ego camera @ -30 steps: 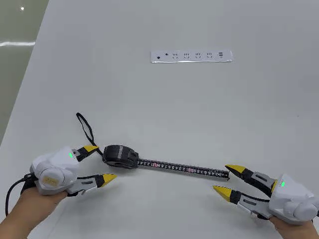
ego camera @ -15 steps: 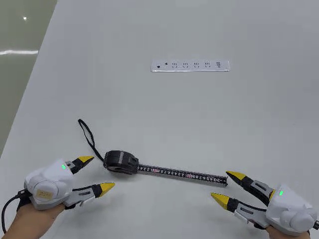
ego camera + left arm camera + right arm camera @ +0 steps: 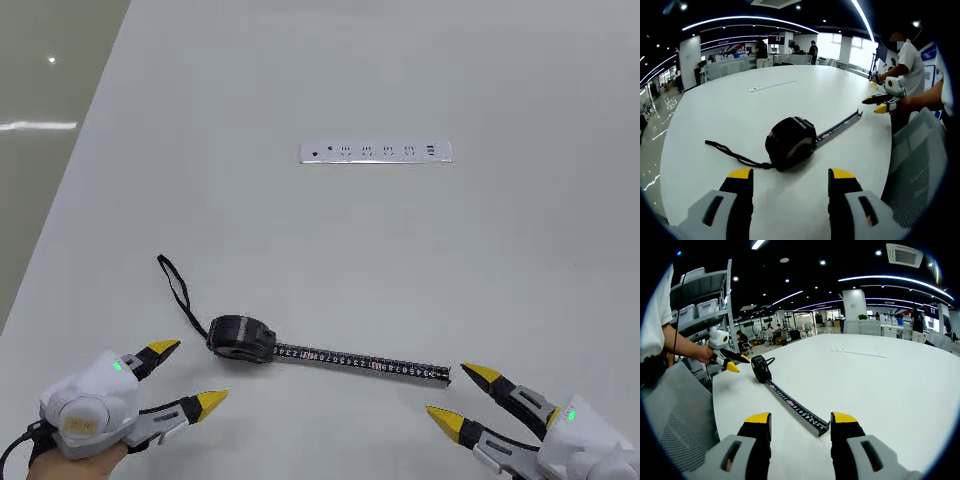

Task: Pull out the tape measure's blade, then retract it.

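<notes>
Tape measure (image 3: 241,337) lay on table (image 3: 400,250), blade (image 3: 360,362) pulled out flat. Left tongs (image 3: 190,372) gaped empty beside its case; right tongs (image 3: 453,391) gaped empty just off blade tip.

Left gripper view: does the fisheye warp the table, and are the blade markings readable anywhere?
Left gripper view: the table edge bows strongly, and the blade markings are too small. Right gripper view: same bowing, numerals clearest near the tip. Head view: no bowing, numerals tiny.
</notes>
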The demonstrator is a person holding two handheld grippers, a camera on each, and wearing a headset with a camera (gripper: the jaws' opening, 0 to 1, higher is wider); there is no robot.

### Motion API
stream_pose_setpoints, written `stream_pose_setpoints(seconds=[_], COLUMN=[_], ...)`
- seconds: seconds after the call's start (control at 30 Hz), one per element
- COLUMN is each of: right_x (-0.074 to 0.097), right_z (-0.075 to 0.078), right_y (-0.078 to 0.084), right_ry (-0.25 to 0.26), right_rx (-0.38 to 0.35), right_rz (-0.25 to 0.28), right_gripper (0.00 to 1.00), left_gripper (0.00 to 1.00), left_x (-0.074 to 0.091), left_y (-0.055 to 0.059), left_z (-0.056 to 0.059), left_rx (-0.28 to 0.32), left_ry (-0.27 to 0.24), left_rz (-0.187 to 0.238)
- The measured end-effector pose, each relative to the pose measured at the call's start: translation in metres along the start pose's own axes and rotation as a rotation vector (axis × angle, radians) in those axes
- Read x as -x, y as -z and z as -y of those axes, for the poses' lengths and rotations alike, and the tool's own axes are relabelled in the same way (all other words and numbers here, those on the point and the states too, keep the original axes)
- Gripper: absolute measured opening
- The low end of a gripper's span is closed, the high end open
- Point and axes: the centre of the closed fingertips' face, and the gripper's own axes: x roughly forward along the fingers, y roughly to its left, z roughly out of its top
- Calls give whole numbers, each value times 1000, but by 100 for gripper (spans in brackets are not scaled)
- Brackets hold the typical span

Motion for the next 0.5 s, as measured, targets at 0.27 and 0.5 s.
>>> stream_pose_setpoints(seconds=[0.27,0.5], right_x=[6,11], right_z=[-3,-5], right_y=[-1,-5], right_ry=[16,40], right_rx=[-4,-44], right_rz=[5,28], right_gripper=[50,53], left_gripper=[59,60], left_x=[11,19], left_y=[4,11], left_z=[4,8], left_rx=[28,62], left_ry=[-26,-45], left_rz=[14,27])
